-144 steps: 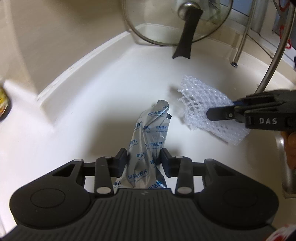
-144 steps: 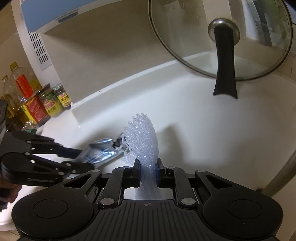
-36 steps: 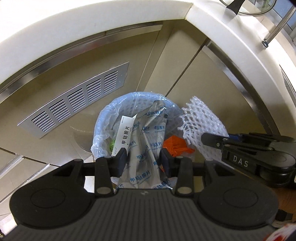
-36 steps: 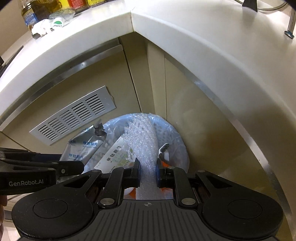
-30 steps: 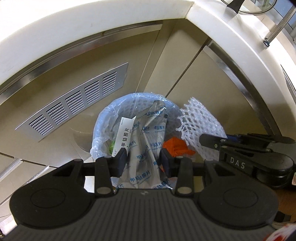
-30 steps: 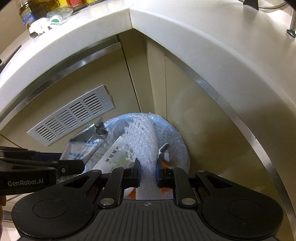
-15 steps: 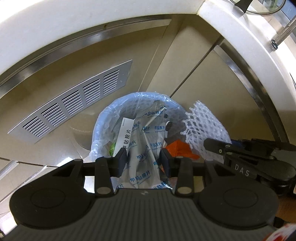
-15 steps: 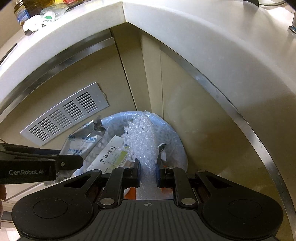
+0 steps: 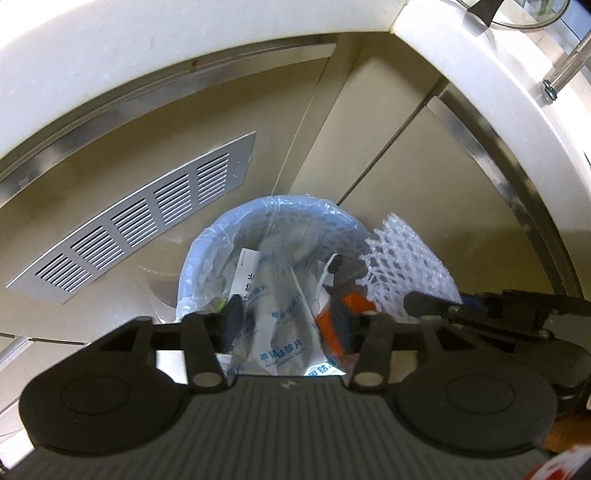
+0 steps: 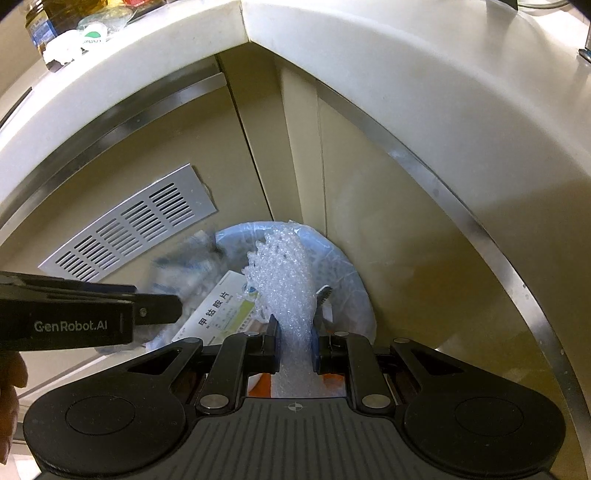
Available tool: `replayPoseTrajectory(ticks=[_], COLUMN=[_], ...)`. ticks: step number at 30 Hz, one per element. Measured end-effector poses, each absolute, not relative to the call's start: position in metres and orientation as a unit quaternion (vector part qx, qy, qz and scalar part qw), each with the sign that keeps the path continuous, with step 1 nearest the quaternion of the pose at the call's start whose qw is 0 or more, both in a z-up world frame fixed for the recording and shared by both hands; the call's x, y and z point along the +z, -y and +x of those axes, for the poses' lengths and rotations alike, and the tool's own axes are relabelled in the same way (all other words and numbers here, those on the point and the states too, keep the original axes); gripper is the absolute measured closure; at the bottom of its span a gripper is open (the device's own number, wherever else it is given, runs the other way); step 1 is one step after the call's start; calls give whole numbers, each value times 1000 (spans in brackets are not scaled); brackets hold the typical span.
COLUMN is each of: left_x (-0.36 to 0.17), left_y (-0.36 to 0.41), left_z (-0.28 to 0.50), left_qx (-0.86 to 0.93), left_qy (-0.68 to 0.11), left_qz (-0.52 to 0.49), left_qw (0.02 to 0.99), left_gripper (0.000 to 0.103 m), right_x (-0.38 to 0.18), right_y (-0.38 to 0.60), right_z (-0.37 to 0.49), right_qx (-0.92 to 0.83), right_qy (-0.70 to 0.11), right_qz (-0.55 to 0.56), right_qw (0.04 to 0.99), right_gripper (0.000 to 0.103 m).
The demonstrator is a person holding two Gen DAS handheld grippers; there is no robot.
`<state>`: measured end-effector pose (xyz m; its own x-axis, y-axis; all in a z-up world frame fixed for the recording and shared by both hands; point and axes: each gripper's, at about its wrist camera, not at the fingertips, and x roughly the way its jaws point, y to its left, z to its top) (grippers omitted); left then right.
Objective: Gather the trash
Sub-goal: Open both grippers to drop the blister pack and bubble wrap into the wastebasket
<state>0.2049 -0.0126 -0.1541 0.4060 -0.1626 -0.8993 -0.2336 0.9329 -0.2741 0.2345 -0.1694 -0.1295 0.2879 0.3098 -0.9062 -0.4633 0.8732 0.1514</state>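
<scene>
A round bin (image 9: 201,251) lined with a pale blue bag stands on the floor in the cabinet corner. Right above it my left gripper (image 9: 290,325) hangs with its jaws opening. The silver printed pouch (image 9: 280,343) is still between them, loose and blurred, and the pads no longer press on it. In the right wrist view that pouch (image 10: 184,266) is a blur beside the left gripper (image 10: 173,306). My right gripper (image 10: 293,332) is shut on the white foam net (image 10: 284,280), which sticks up over the bin (image 10: 343,266). From the left wrist, the net (image 9: 406,266) shows at the bin's right rim.
Inside the bin lie a white medicine box (image 10: 218,306), a toothbrush (image 9: 328,269) and something orange (image 9: 332,325). A slatted metal vent (image 9: 140,225) sits in the cabinet front to the left. The white countertop edge (image 10: 369,74) overhangs above. Jars (image 10: 48,22) stand on it.
My left gripper's jaws have spread apart and the silver pouch has come loose, sagging and blurring as it drops toward the bin. My right gripper still holds the foam net.
</scene>
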Motion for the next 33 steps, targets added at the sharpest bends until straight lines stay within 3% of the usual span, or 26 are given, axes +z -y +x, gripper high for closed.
replayPoseTrajectory(ticks=[30, 31, 33], left_x=[-146, -146, -146], left_y=[-1, -4, -6], left_z=[178, 177, 175], left_qx=[47, 47, 48], left_qy=[-542, -542, -543], left_qz=[-177, -176, -176], left_qw=[820, 820, 820], left_gripper=[51, 51, 51], right_x=[-135, -137, -139], right_y=[167, 167, 168], right_z=[240, 241, 242], right_qx=[242, 243, 237], right_qy=[-538, -539, -541], right_qz=[-42, -39, -29], right_qw=[806, 805, 806], right_gripper=[86, 81, 32])
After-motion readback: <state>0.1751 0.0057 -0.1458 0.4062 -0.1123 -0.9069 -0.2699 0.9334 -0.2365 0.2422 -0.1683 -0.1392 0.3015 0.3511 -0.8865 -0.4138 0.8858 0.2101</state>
